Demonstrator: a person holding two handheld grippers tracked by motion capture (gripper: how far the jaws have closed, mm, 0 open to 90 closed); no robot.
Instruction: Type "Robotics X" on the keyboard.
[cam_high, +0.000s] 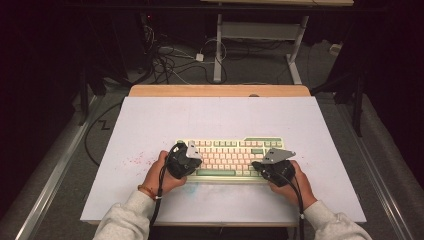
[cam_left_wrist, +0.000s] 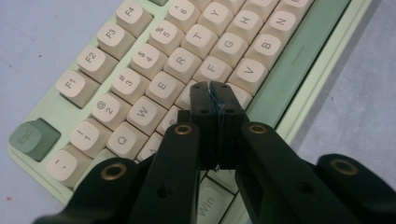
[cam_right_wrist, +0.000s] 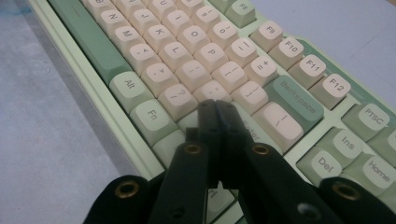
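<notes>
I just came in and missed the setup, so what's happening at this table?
A person sits at a white table with a two-jaw gripper in each hand, both poised over a pale green and cream keyboard. The left gripper has its jaws pressed together, tips over the keys near D and F. The right gripper is shut too, its tips over the keys near the Enter side. Neither holds anything; it looks like they are being used to press keys, as if typing.
</notes>
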